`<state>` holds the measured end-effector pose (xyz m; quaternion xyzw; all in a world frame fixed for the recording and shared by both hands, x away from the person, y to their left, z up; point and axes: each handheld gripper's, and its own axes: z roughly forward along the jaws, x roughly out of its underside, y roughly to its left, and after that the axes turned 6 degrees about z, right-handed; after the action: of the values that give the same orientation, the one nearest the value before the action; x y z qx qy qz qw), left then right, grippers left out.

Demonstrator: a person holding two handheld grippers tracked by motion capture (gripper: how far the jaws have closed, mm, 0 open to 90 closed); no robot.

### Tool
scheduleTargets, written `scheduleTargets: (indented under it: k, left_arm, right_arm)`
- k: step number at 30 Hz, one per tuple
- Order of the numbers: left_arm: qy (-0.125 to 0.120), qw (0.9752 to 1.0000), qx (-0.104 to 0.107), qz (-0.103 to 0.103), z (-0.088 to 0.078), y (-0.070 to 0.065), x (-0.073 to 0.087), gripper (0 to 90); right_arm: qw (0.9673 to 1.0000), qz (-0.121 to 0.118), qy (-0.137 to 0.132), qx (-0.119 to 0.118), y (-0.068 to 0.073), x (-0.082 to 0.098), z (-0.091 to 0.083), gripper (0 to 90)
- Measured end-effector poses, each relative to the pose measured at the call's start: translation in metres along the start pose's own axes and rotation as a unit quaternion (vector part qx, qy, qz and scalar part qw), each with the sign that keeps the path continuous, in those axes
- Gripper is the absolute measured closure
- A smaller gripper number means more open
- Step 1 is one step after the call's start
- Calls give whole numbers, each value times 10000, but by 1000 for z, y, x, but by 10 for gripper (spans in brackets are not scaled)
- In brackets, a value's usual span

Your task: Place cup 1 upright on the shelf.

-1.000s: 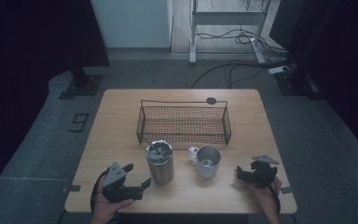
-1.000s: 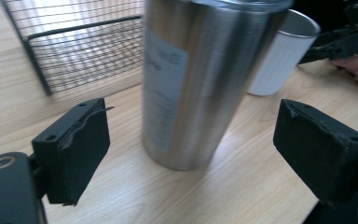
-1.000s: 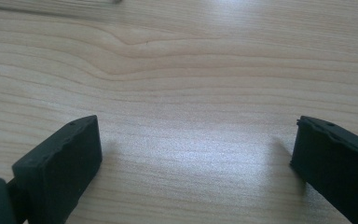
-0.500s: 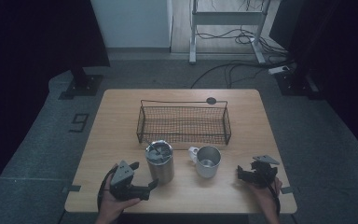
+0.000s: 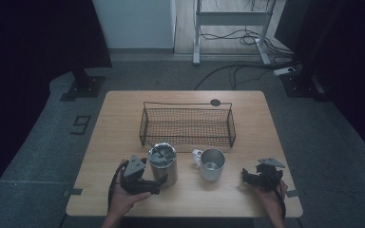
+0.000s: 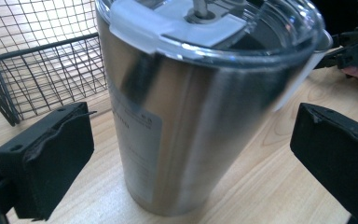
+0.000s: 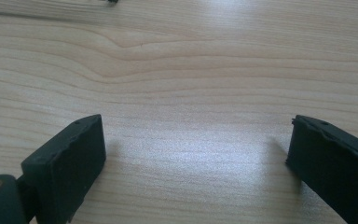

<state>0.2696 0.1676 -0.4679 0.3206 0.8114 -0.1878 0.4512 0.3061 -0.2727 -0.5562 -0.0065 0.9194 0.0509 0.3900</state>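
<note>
While my left gripper [image 5: 158, 182] sits at the tall stainless-steel tumbler with the clear plastic lid [image 5: 163, 164], nothing is lifted yet. Its jaws have just been opening and now stand wide, one on each side of the tumbler's wall with a gap on both sides, as the left gripper view [image 6: 186, 154] shows, so I am placed for a grasp but not holding. The tumbler [image 6: 200, 107] stands upright on the pale wooden table [image 5: 123, 123], just in front of the near wall of the black wire-mesh basket [image 5: 187, 124], which looks empty as far as I can see.

To its right, near but apart, the short stainless-steel mug with a white handle [image 5: 211, 164] also stands on the table, untouched. My right gripper [image 5: 245, 177] rests by the near right edge, well apart from the mug; its jaws have just been closing a little, yet they are still apart over bare wood [image 7: 191, 93] with nothing between them.

By my judgement the work is at its very start: closing on the tumbler, lifting it, and probably setting it in the basket all remain, with the mug perhaps to follow.

A pale label panel with faint lines of print sits on the tumbler's side [image 6: 135, 135], too blurred to read. On the floor left of the table, a mark shaped like the figure 9 [image 5: 81, 125] is legible.
</note>
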Motion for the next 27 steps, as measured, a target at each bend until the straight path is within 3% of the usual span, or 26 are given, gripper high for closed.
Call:
scheduleTargets:
  k: [10, 27]
  left_arm:
    - [-27, 9999, 34, 100, 8, -1, -5, 0]
    - [18, 10000, -18, 53, 27, 0, -15, 0]
  right_arm:
    - [10000, 2, -6, 8, 0, 0, 0, 41]
    - [10000, -10, -9, 3, 0, 0, 0, 43]
